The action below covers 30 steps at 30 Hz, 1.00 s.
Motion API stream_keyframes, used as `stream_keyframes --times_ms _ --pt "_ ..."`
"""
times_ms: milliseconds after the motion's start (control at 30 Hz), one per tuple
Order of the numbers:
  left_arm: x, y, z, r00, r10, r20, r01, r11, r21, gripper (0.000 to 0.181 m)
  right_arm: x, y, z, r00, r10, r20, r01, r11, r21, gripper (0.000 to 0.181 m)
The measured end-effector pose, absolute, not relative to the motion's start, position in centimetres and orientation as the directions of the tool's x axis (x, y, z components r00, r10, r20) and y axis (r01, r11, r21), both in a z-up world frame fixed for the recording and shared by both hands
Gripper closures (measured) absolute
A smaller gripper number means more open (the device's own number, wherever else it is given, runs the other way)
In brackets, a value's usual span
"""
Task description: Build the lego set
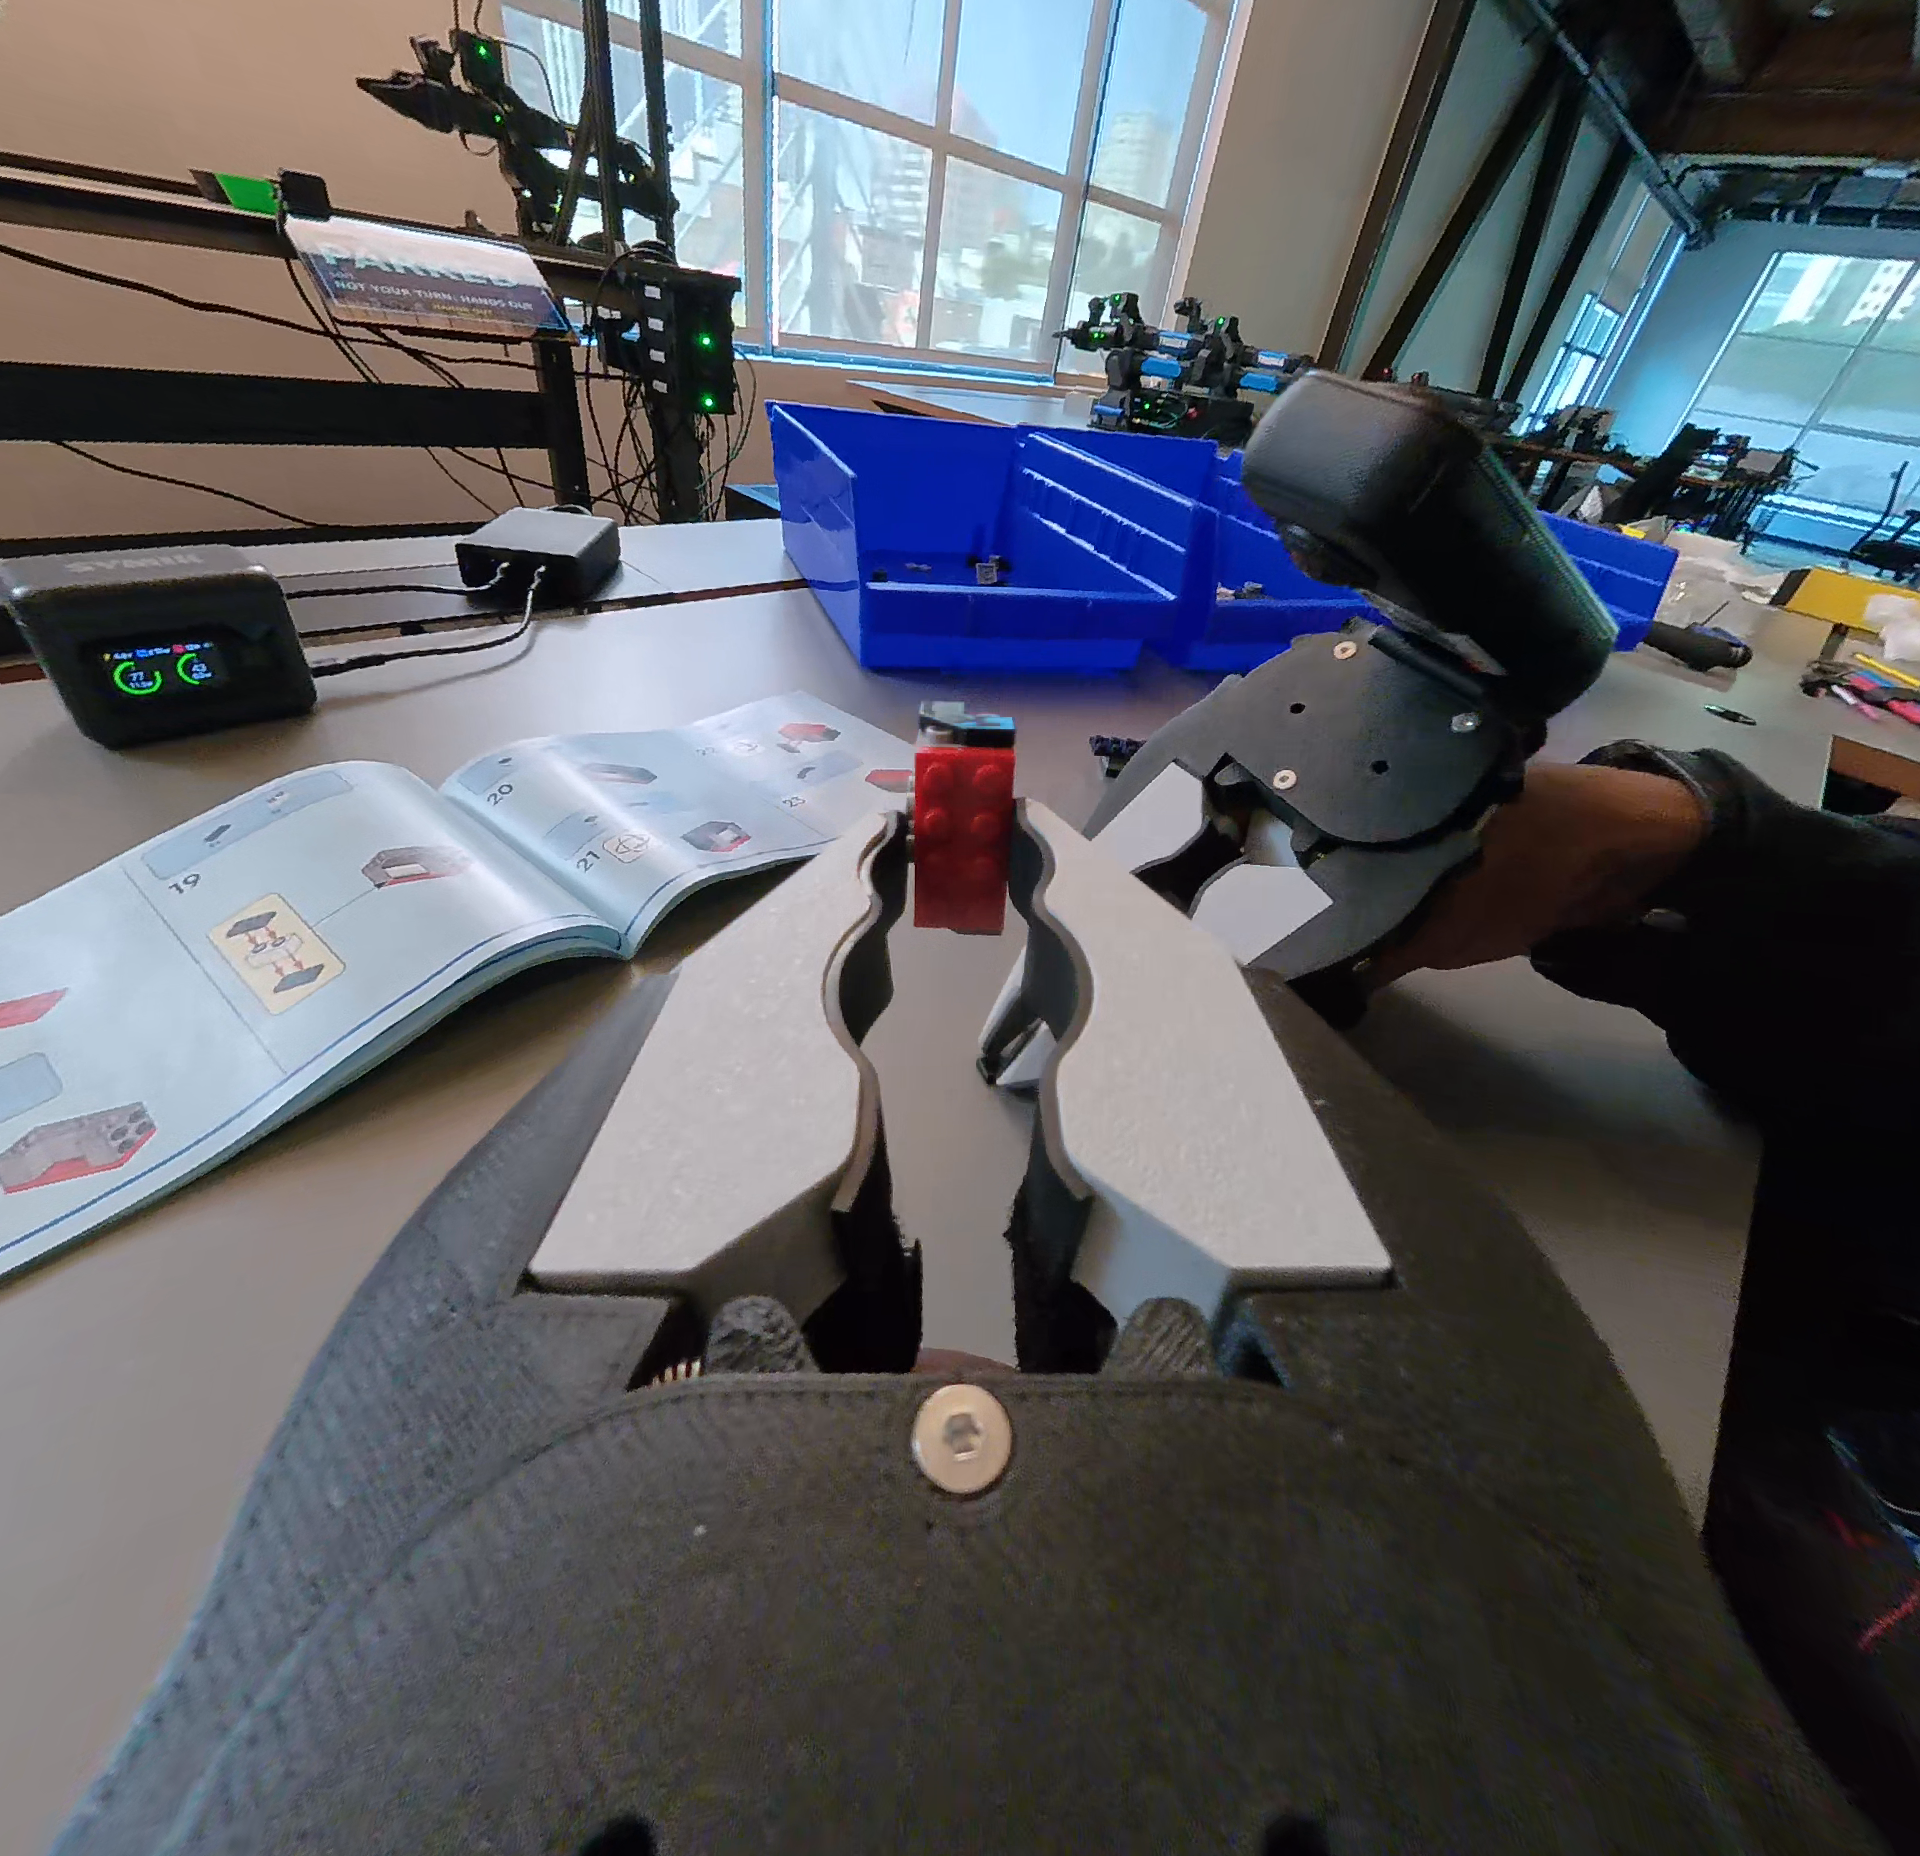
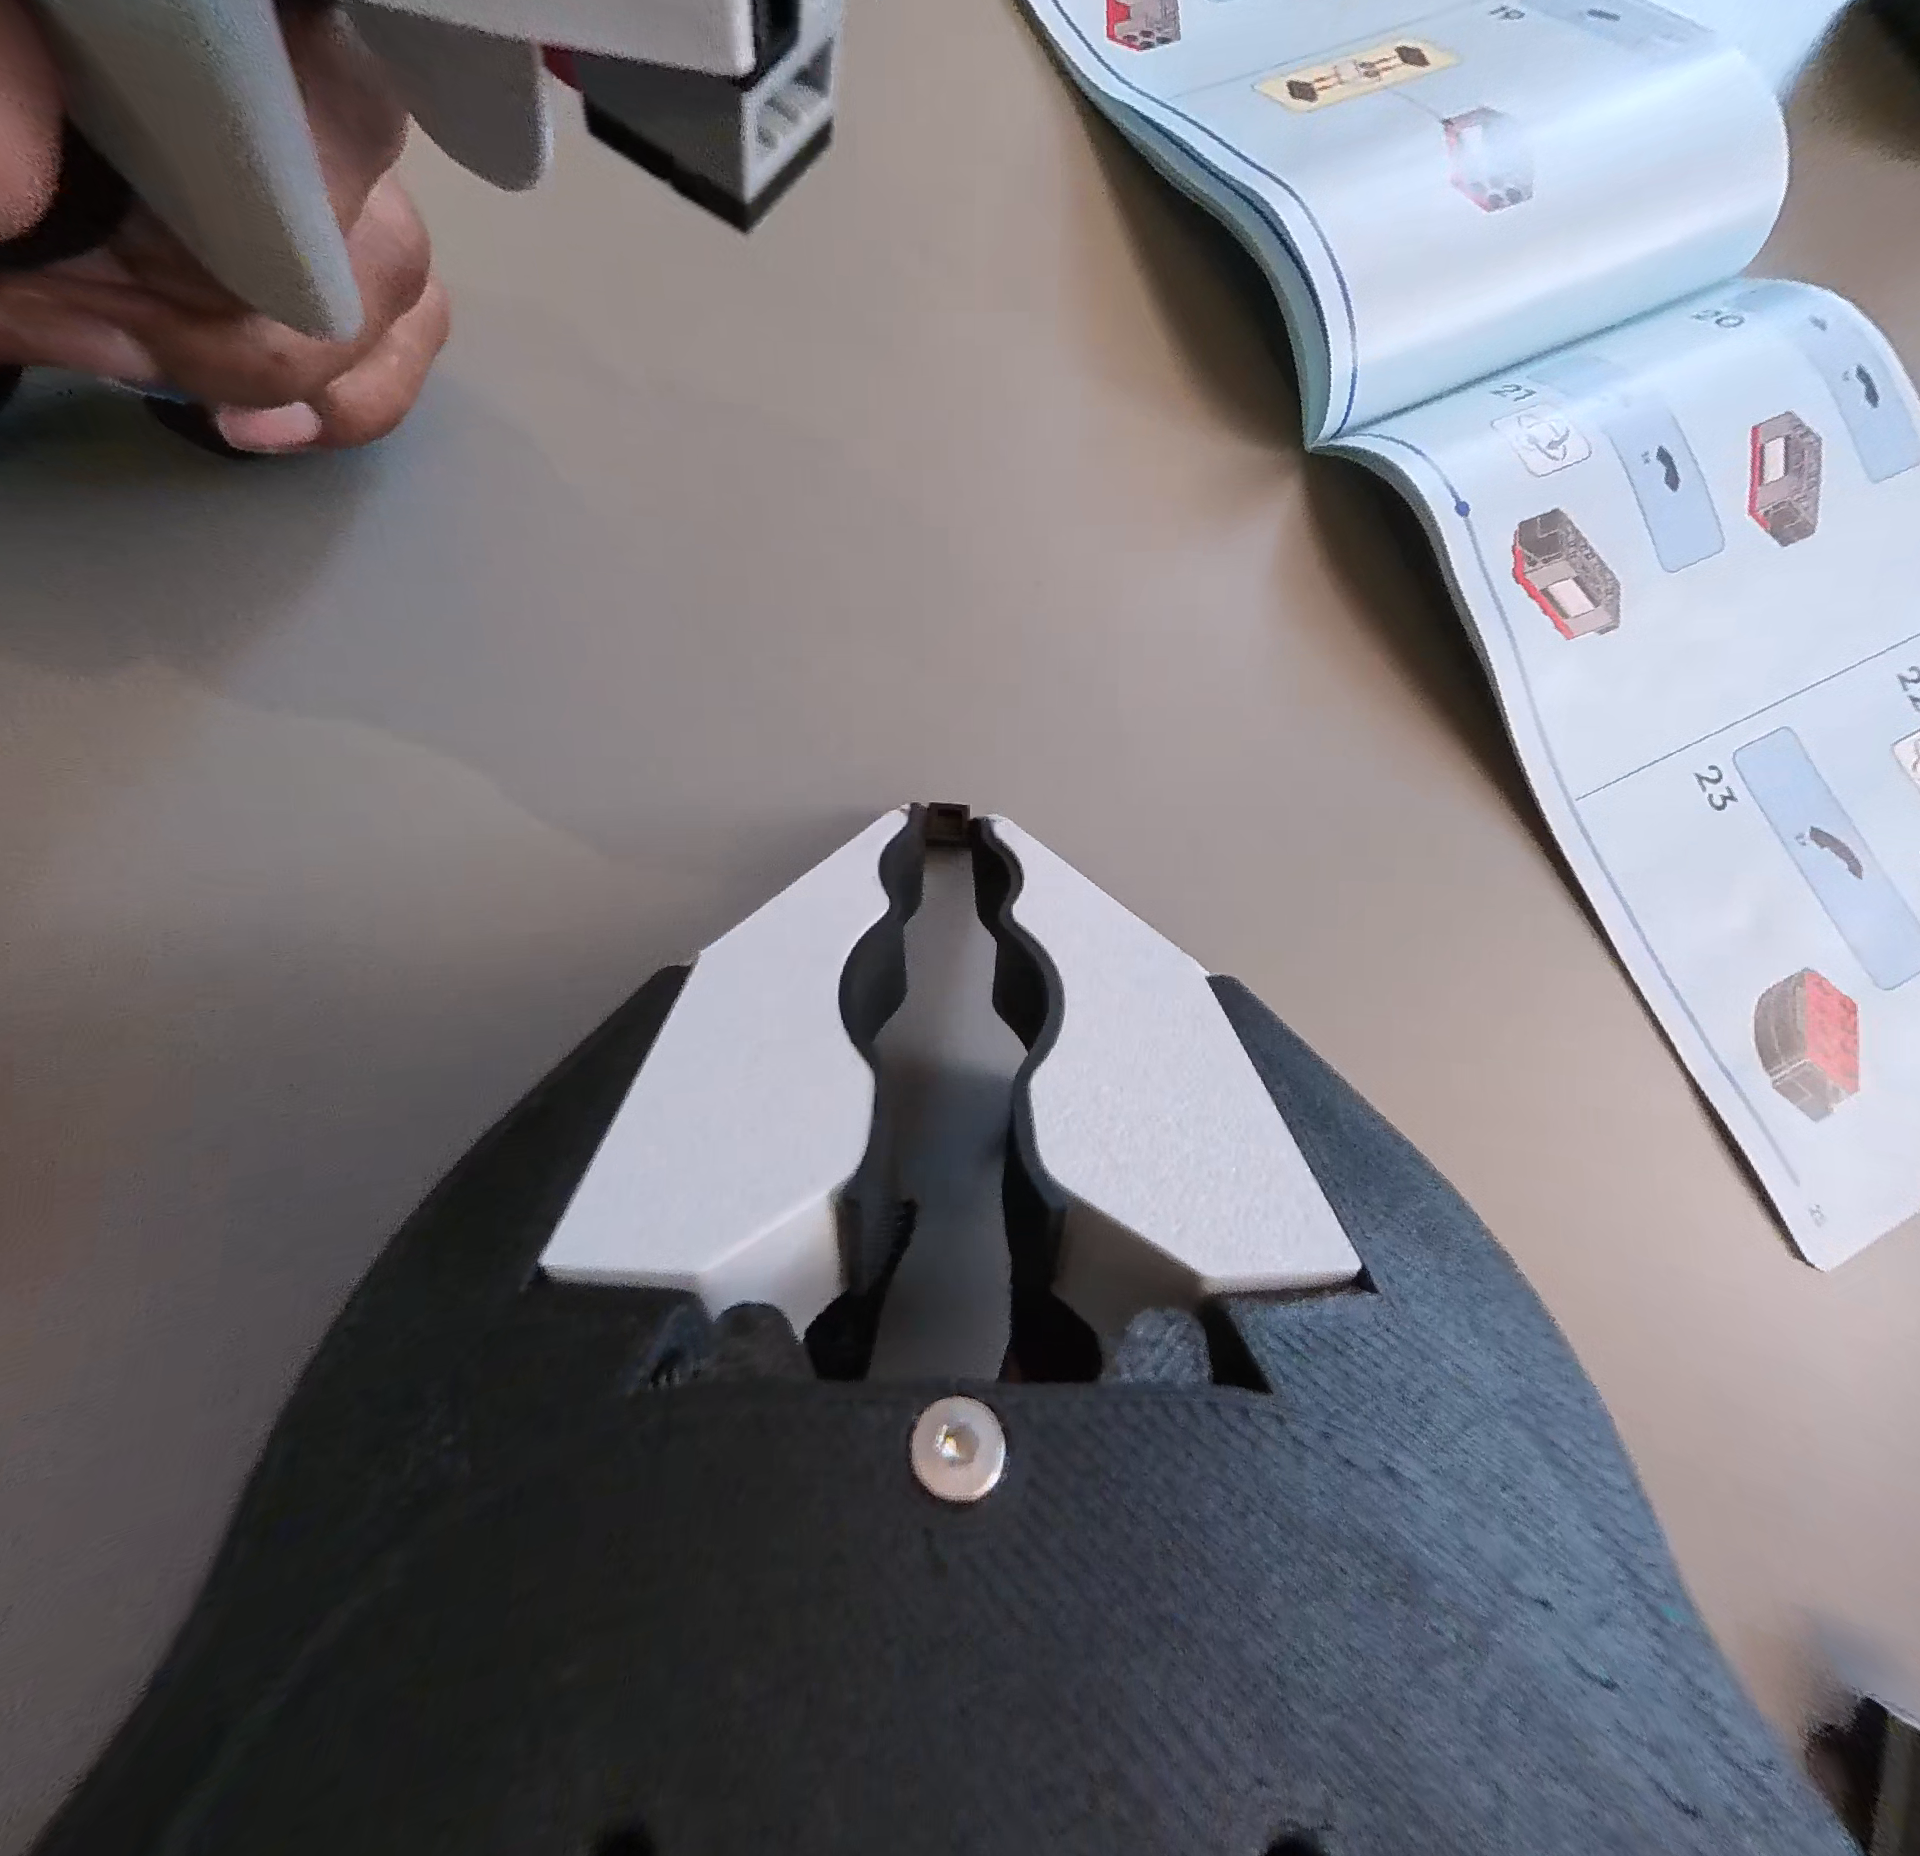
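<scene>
My left gripper (image 1: 961,830) is shut on a small lego assembly (image 1: 961,840) with a red studded plate facing me and black and blue parts on top, held above the grey table. In the right wrist view the same assembly (image 2: 769,113) shows grey and black at the top left, between the left gripper's fingers. My right gripper (image 2: 945,819) is shut on a tiny dark brown lego piece (image 2: 948,826) at its tips, low over the table. In the left wrist view the right gripper (image 1: 1174,871) sits just right of the assembly, held by a hand.
An open instruction booklet (image 1: 364,913) lies left of the grippers and also shows in the right wrist view (image 2: 1558,456). Blue bins (image 1: 997,549) stand behind. A black power unit (image 1: 156,643) and a small black box (image 1: 540,554) with cables sit at the far left. The gap from one gripper's tips to the other's is roughly 11 cm. Both grippers' tips are roughly 35 cm from the black power unit (image 1: 156,643).
</scene>
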<state>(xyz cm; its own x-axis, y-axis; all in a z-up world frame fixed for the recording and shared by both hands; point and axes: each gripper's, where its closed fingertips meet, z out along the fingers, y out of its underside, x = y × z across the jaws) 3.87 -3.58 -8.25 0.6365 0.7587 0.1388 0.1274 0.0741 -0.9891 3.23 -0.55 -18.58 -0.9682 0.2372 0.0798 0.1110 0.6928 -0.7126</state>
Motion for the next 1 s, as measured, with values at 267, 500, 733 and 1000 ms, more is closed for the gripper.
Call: stream_keyframes --times_ms 267,500,733,1000 --pt "3.8 -4.3 -8.1 0.625 0.761 0.174 0.143 0.107 -0.984 0.162 3.8 -0.6 -14.1 -0.977 0.215 -0.015 0.113 0.454 -0.884 0.170" --pt "3.5 -5.1 -8.2 0.610 0.764 0.208 0.159 0.138 -0.977 0.162 2.8 2.6 -11.2 -0.958 0.287 -0.023 0.125 0.343 -0.931 0.153" --pt "3.5 -5.2 -8.2 0.610 0.761 0.222 0.167 0.151 -0.974 0.162 4.8 4.4 -15.0 -0.970 0.242 -0.024 0.156 0.545 -0.823 0.156" --pt "3.6 -4.7 -8.3 0.621 0.753 0.217 0.171 0.140 -0.975 0.162 6.3 3.6 -17.3 -0.979 0.200 0.041 0.101 0.652 -0.751 0.158"
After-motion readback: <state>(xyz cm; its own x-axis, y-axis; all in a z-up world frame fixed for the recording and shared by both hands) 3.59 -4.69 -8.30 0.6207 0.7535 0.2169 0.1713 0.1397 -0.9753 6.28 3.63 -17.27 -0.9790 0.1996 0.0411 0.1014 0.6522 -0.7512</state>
